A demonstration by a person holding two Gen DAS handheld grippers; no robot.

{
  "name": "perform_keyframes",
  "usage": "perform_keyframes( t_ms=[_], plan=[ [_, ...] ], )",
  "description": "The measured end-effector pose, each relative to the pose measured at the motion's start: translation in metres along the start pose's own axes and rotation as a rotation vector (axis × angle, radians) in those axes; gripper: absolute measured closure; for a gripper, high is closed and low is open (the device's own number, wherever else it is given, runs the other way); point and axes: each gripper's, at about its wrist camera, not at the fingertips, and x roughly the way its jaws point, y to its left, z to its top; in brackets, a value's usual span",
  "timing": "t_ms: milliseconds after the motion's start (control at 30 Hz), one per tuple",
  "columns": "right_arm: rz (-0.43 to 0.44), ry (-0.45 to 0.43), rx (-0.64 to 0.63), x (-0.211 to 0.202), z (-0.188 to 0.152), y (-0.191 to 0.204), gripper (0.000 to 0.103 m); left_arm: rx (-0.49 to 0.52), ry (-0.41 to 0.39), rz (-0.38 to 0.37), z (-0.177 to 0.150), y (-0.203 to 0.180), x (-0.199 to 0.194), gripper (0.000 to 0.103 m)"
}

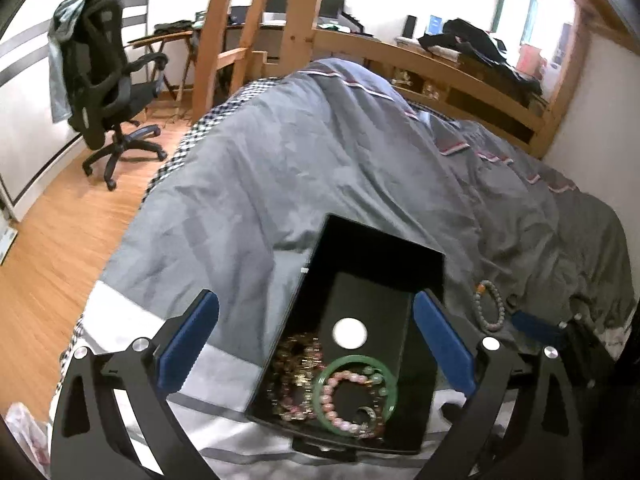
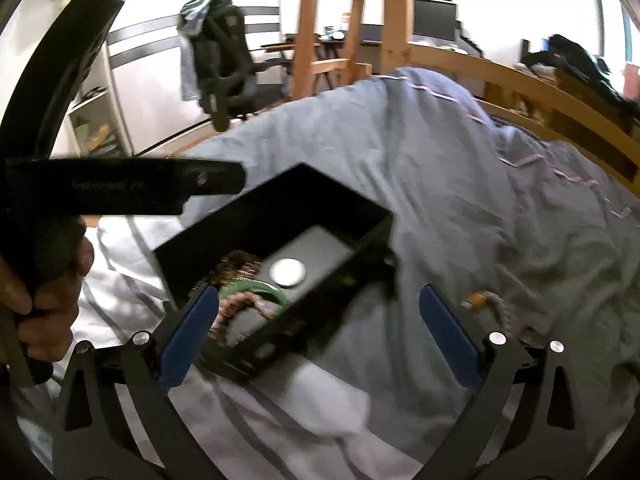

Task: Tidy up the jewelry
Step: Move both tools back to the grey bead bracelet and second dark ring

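An open black jewelry box (image 1: 434, 276) lies on the grey bedspread. Inside are a green bangle (image 1: 320, 384), a pink bead bracelet (image 1: 344, 378), several darker bead strands (image 1: 294, 360) and a white round disc (image 1: 350, 332). My left gripper (image 1: 316, 344) is open, its blue fingers either side of the box. A grey bead bracelet (image 1: 490, 308) with an orange bead lies on the bed right of the box. In the right wrist view, my right gripper (image 2: 320, 336) is open over the box's (image 2: 280, 200) near corner; the grey bracelet (image 2: 490, 300) lies by its right finger.
The bed's grey duvet (image 1: 320, 168) fills the middle, a white sheet (image 1: 224, 360) in front. A black office chair (image 1: 108, 80) stands on the wood floor at left. A wooden ladder (image 1: 240, 40) and bed rail (image 1: 460, 72) lie behind. The left gripper's handle and hand (image 2: 52, 280) show at left.
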Motion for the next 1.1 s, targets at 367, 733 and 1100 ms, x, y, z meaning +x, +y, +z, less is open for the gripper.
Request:
perform_keyframes(
  t_ms=[367,733,1100],
  plan=[
    [-0.193,0.063,0.086,-0.056,-0.019,-0.078,0.004,0.092,0.003,-0.133,-0.028,-0.094,0.017,0.006],
    [-0.360,0.140,0.125,-0.047,-0.058,-0.160,0.004,0.249,-0.007,-0.158,-0.048,-0.153,0.057,0.006],
    [-0.282,0.068,0.193,-0.011,-0.037,-0.190,0.031,0.182,-0.111,-0.103,-0.034,-0.169,0.091,0.008]
  ],
)
